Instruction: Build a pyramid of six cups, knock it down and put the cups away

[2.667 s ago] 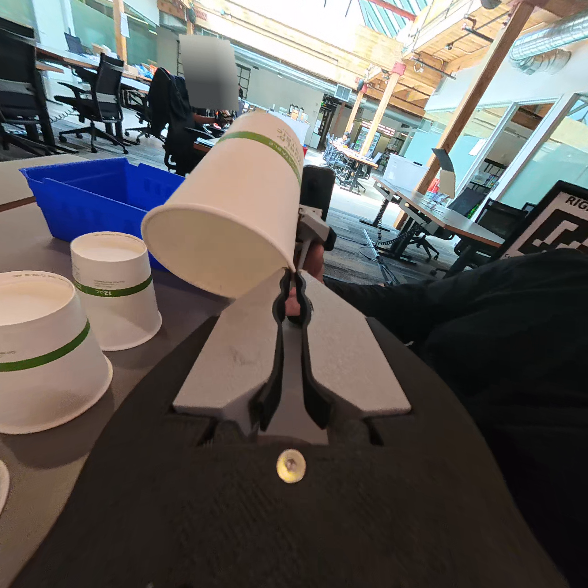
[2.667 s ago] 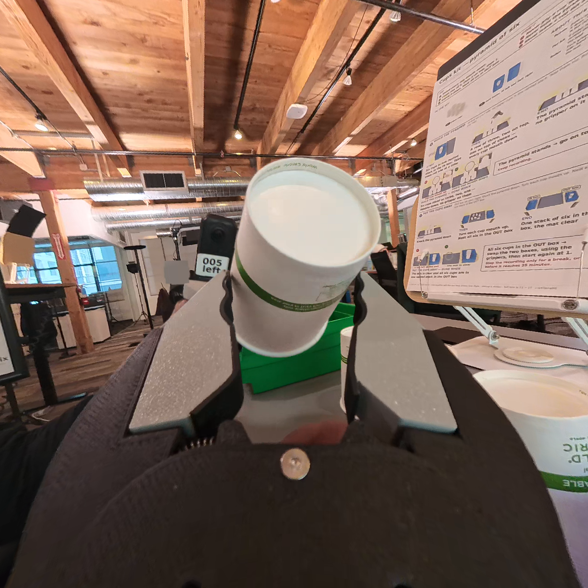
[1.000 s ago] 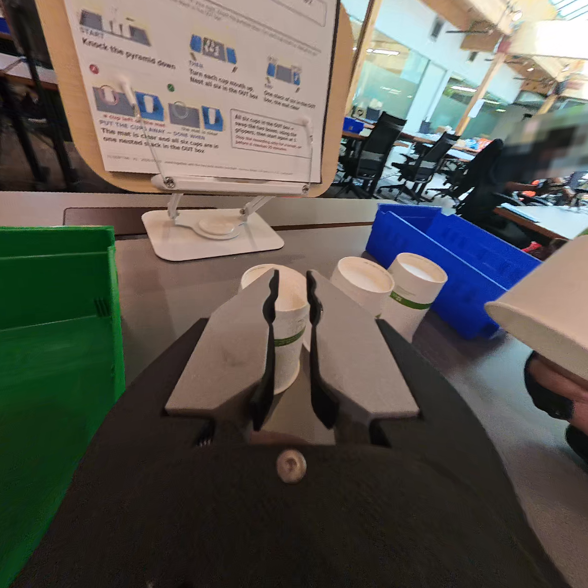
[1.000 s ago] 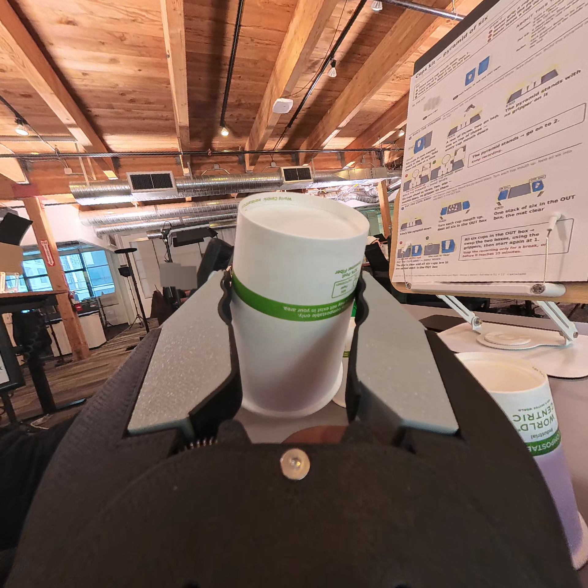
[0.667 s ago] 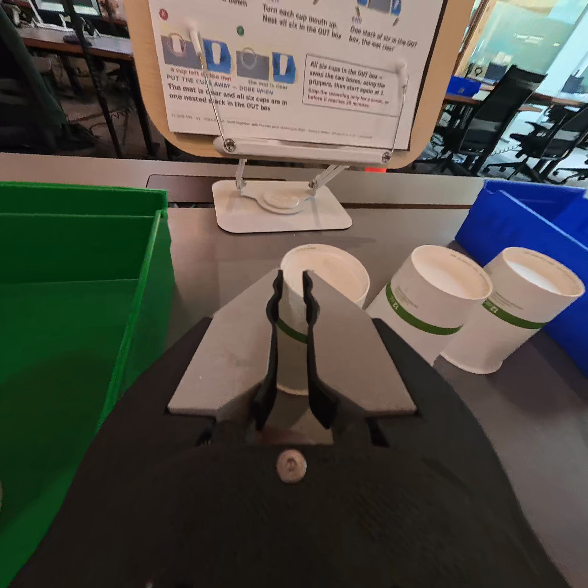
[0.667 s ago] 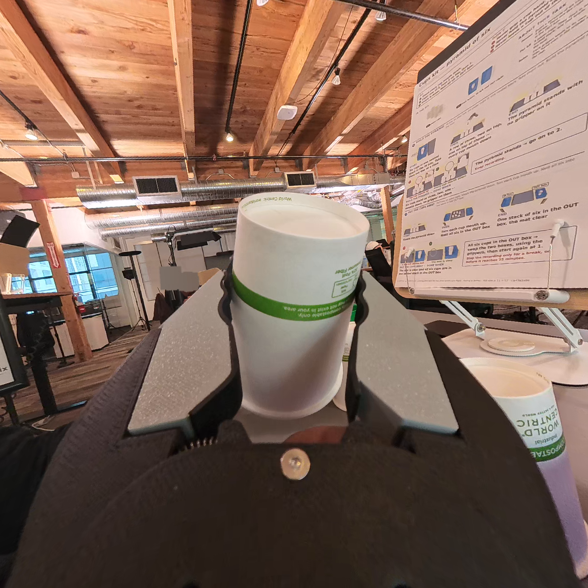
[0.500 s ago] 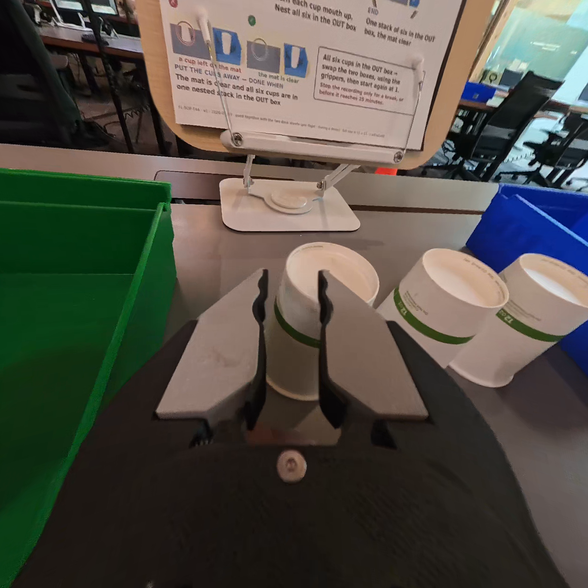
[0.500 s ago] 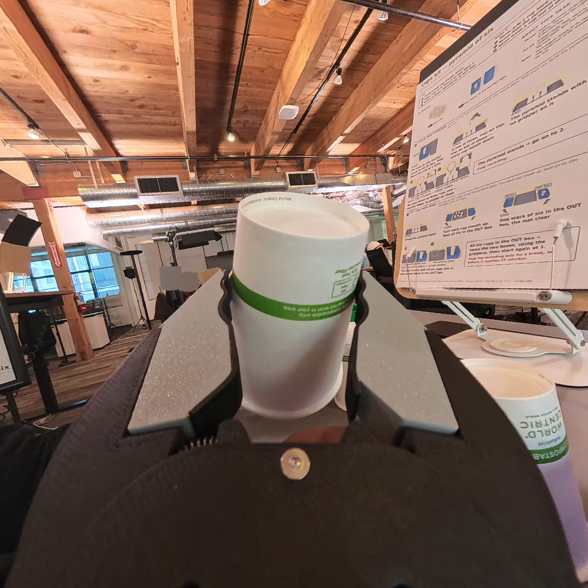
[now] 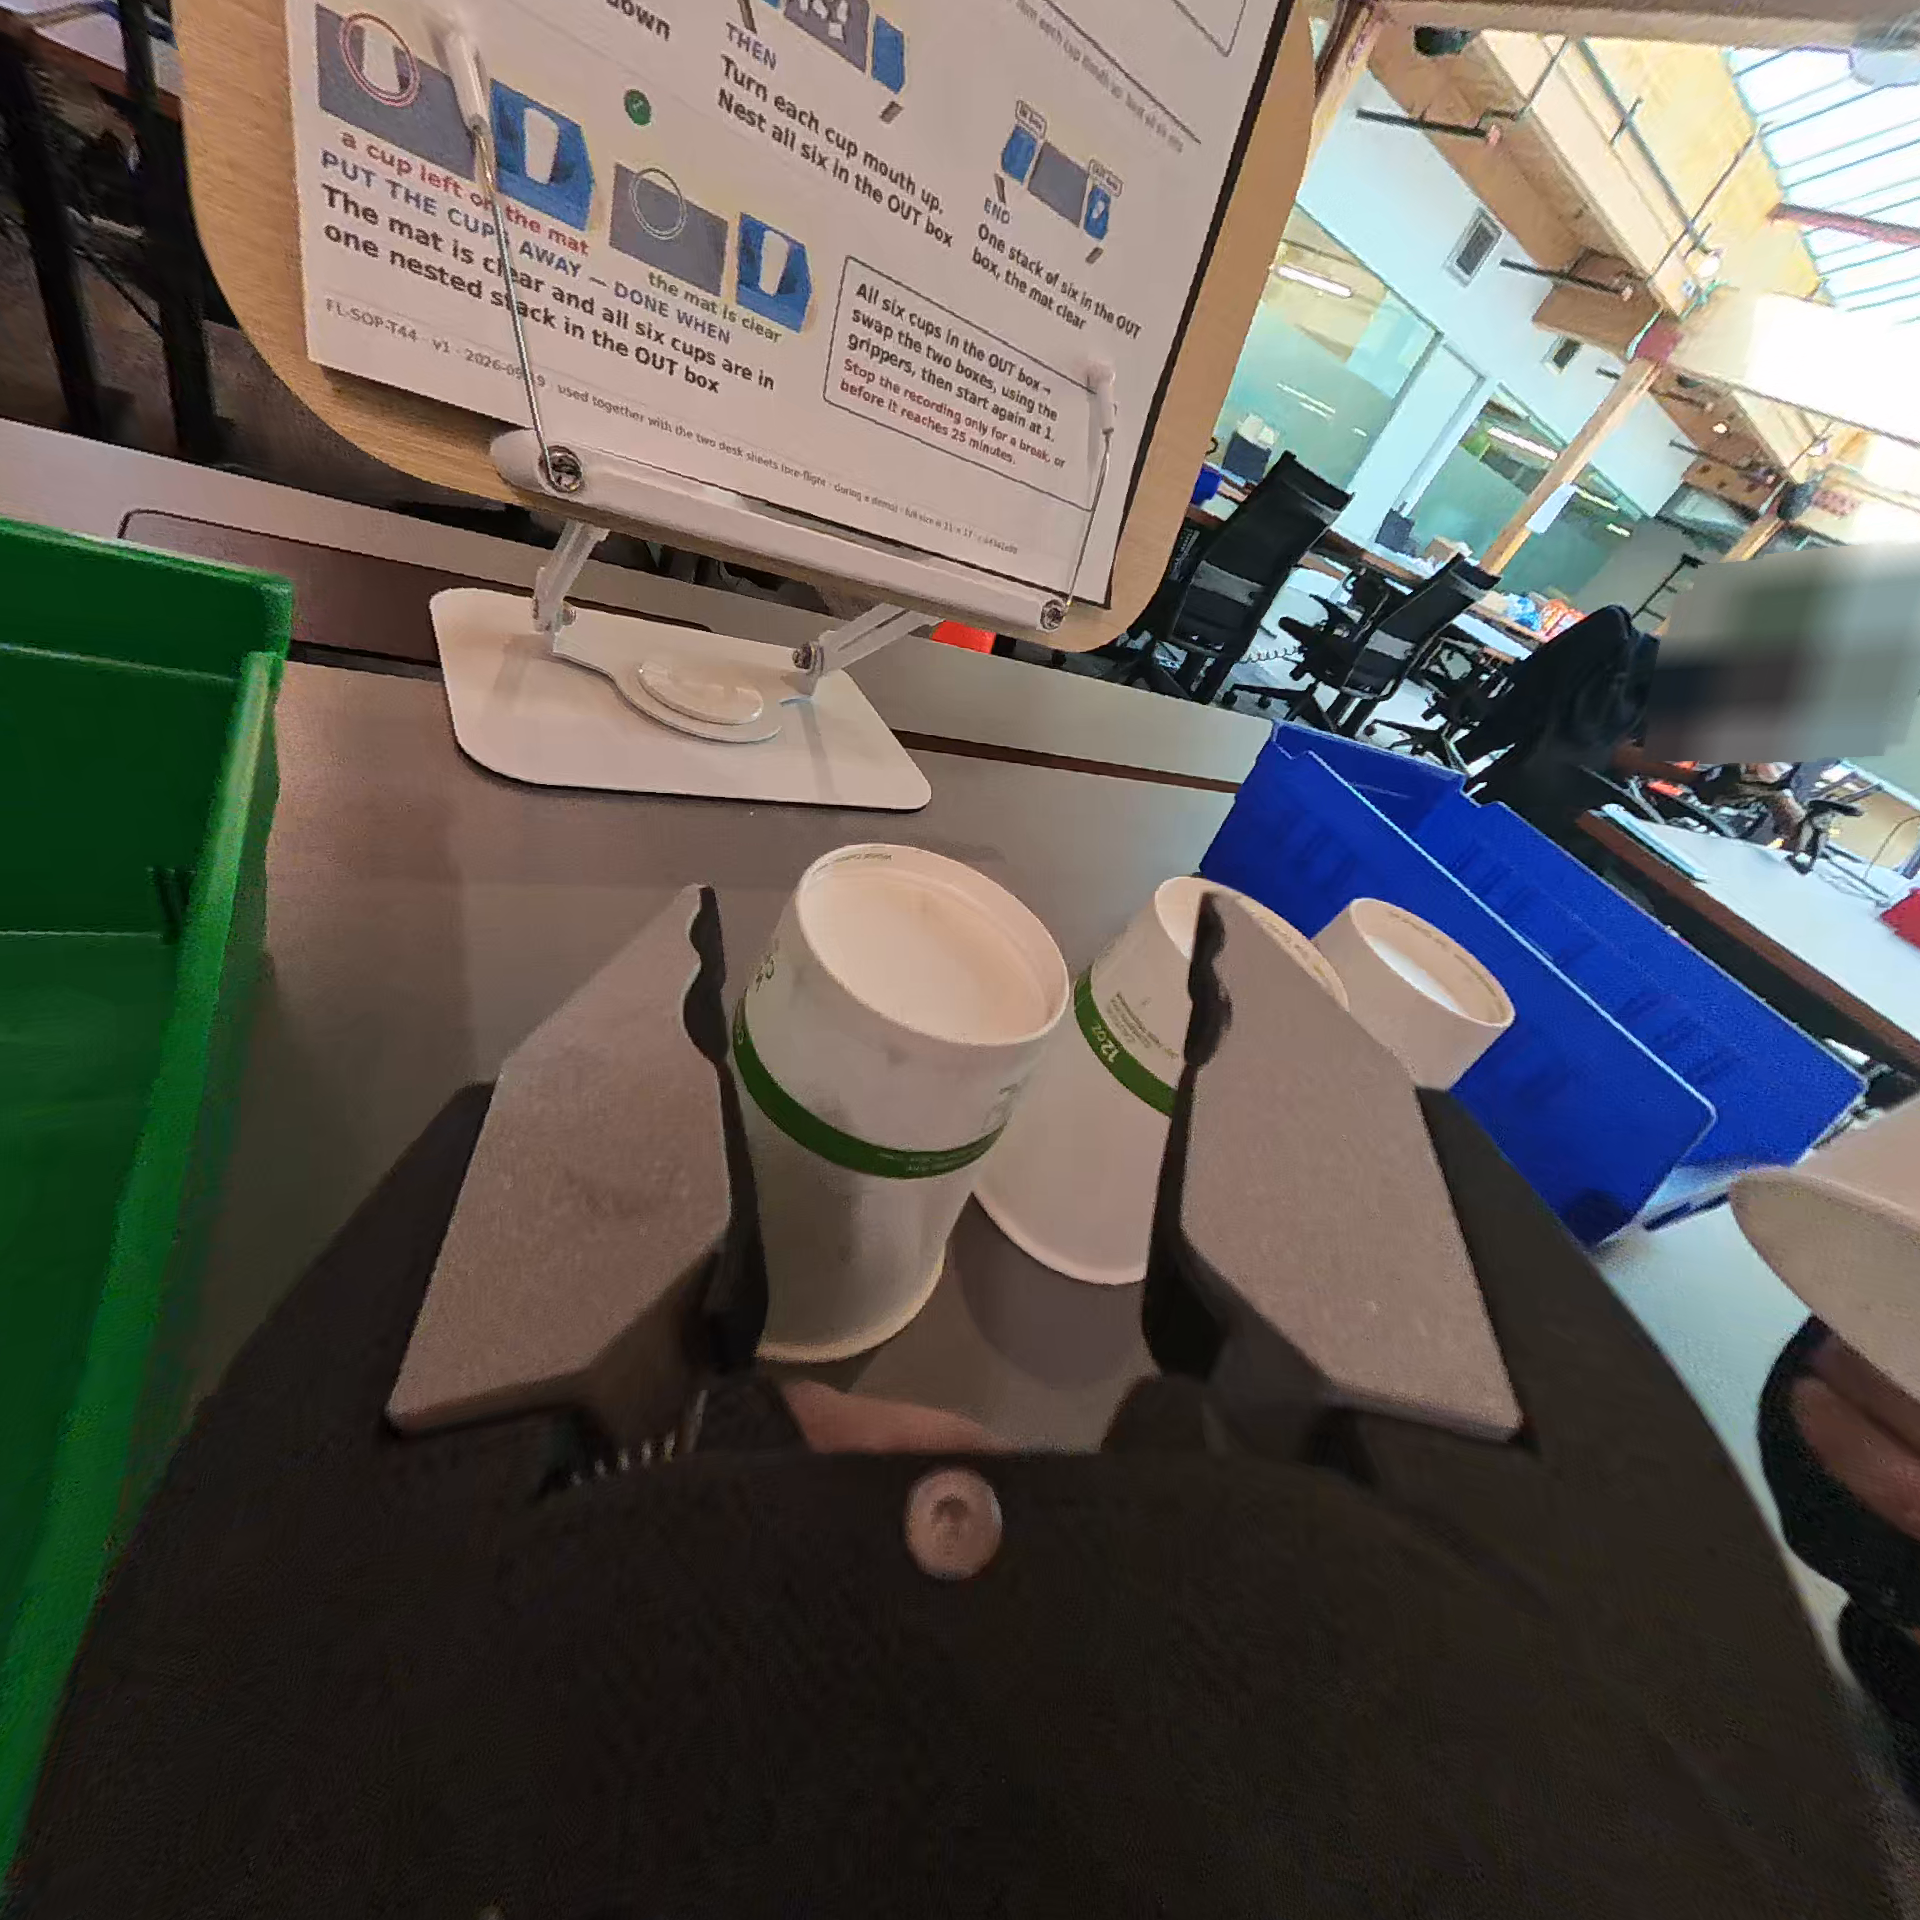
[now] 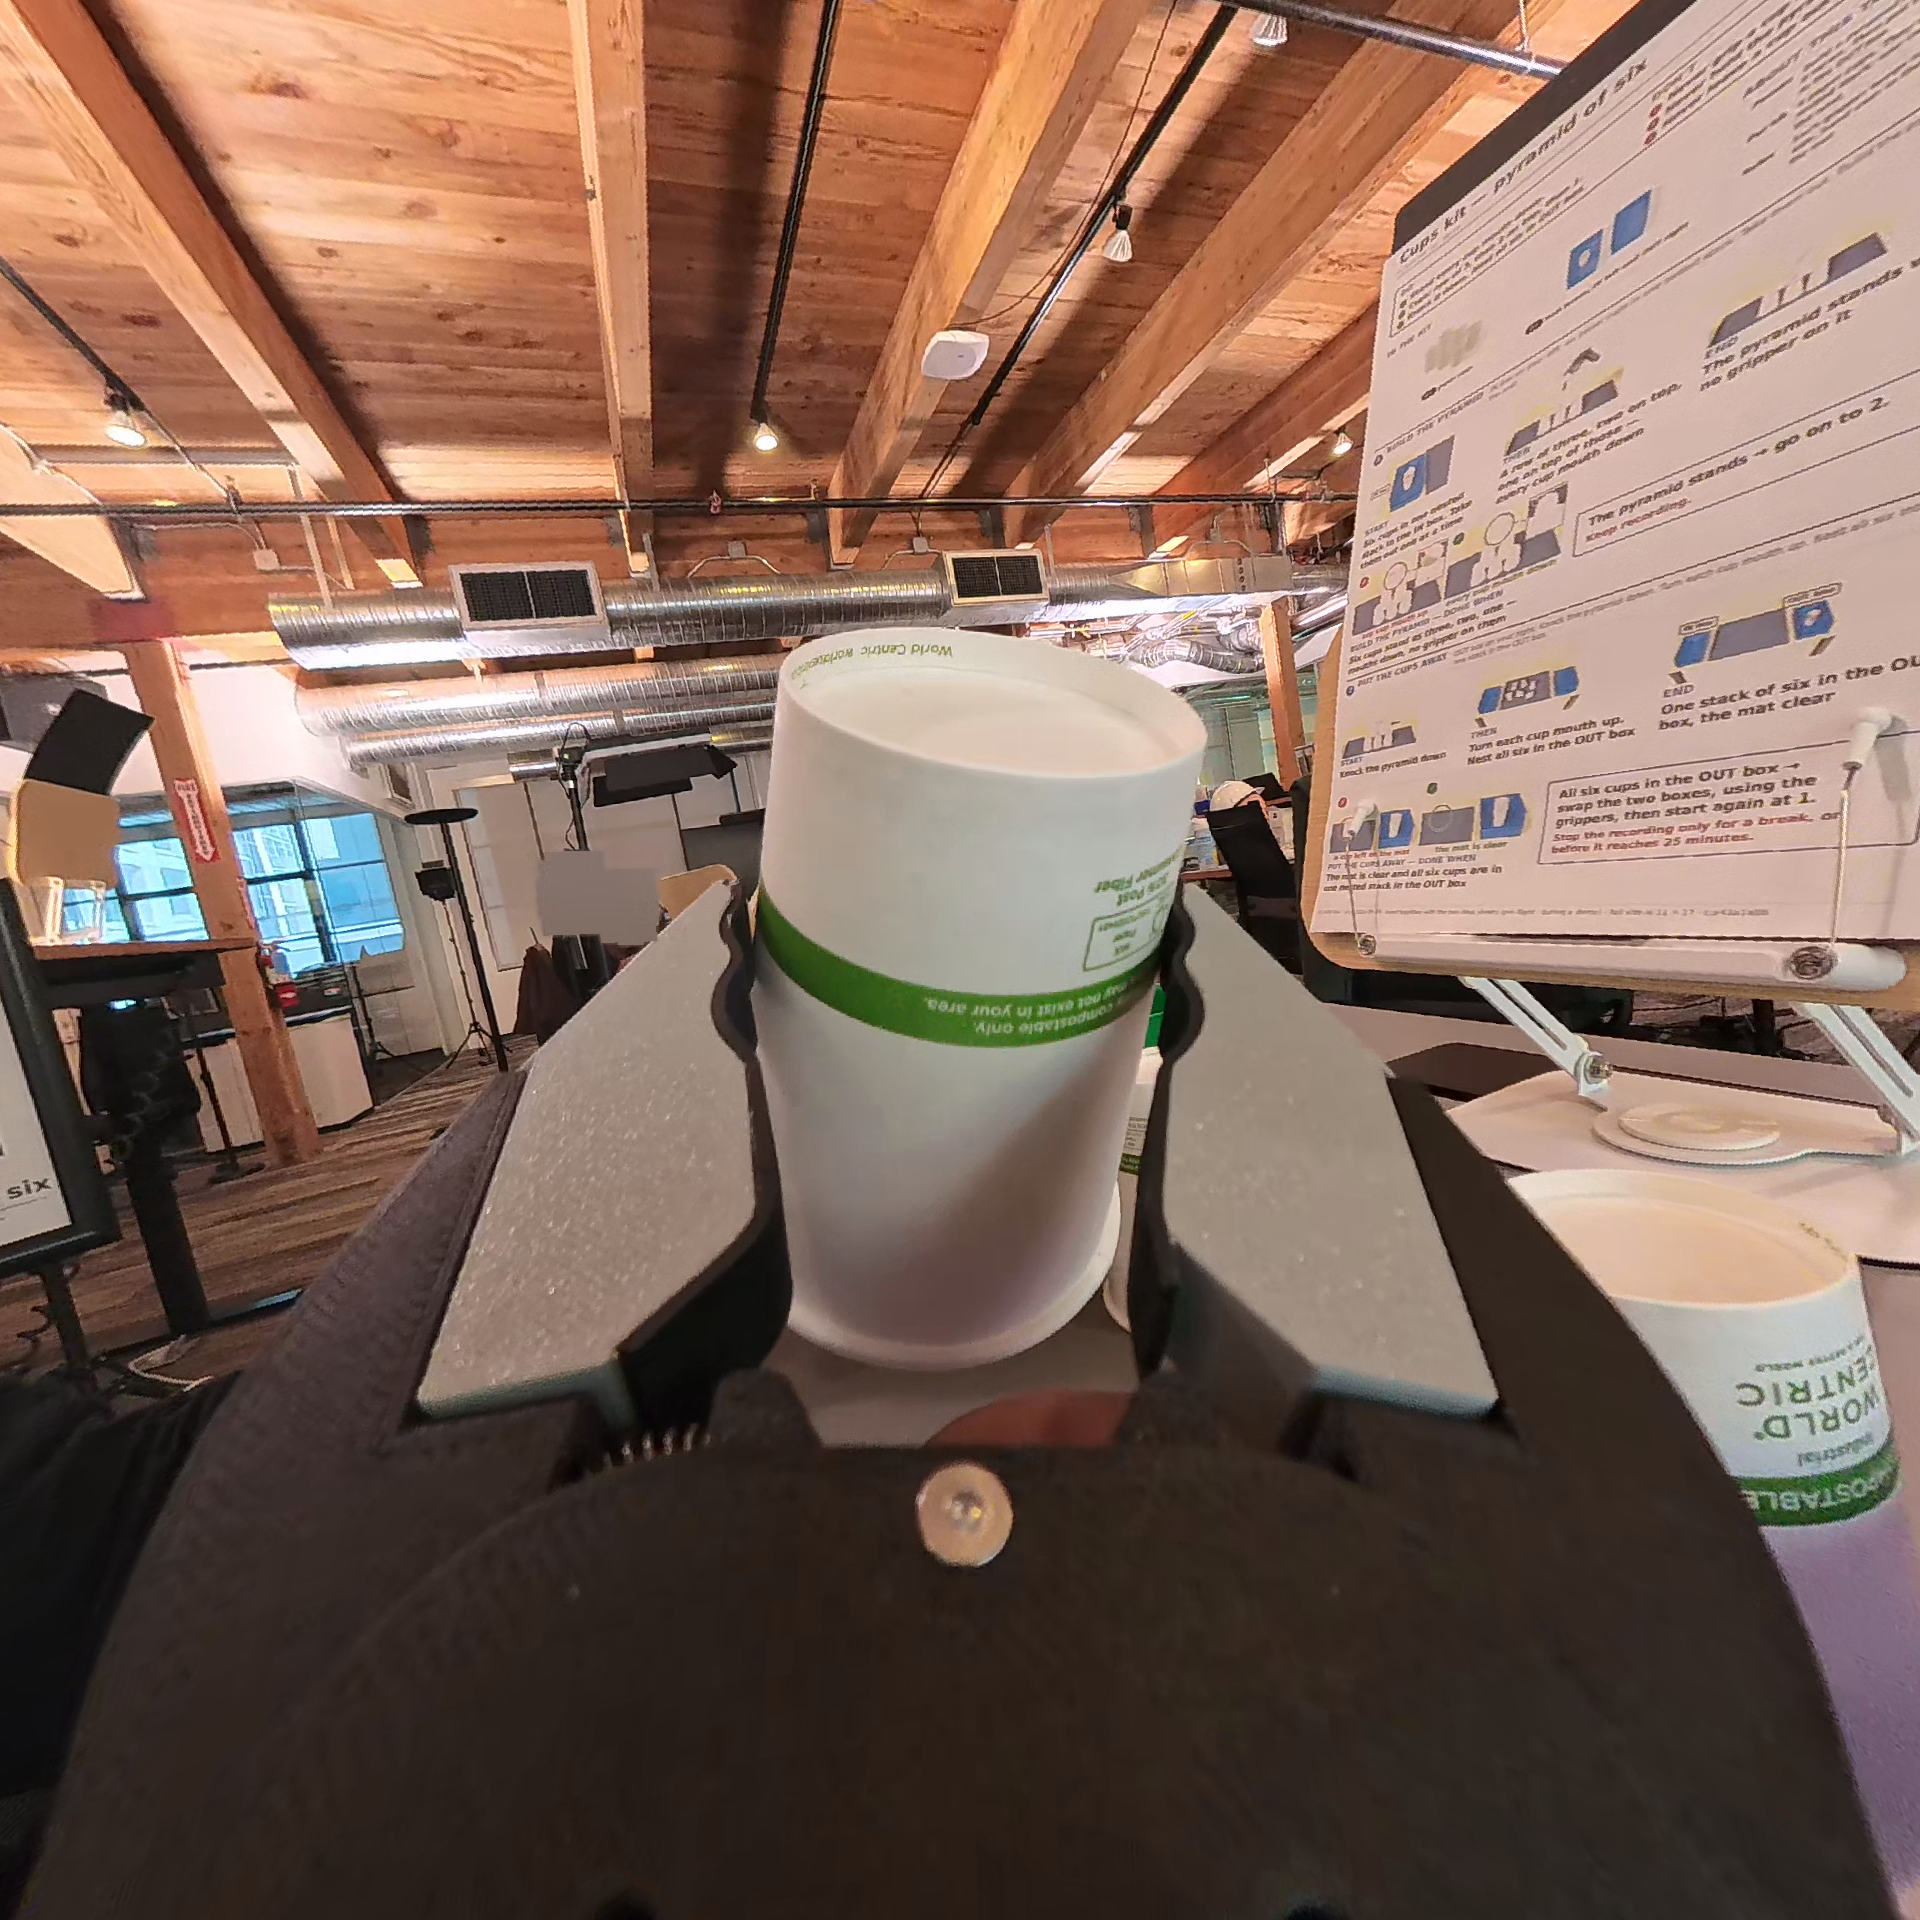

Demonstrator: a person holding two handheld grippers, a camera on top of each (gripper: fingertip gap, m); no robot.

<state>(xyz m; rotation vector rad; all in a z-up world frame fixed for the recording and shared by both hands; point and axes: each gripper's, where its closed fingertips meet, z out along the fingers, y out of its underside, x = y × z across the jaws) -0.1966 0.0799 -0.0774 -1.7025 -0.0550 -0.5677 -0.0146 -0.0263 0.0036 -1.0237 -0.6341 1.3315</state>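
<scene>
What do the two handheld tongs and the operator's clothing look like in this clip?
Both the left tongs and the right tongs have a rounded, matte black textured body with a silver screw at the centre. Each carries two flat grey wedge-shaped fingers edged with wavy black pads, and a small coil spring shows at the left finger's base. A dark sleeve is visible.

third cup (image 9: 1405,987) perhaps half hidden, bin (image 9: 94,935) cropped

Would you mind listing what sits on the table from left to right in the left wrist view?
Green bin → white stand base → first upturned cup → second cup → third cup → blue bin.
</scene>
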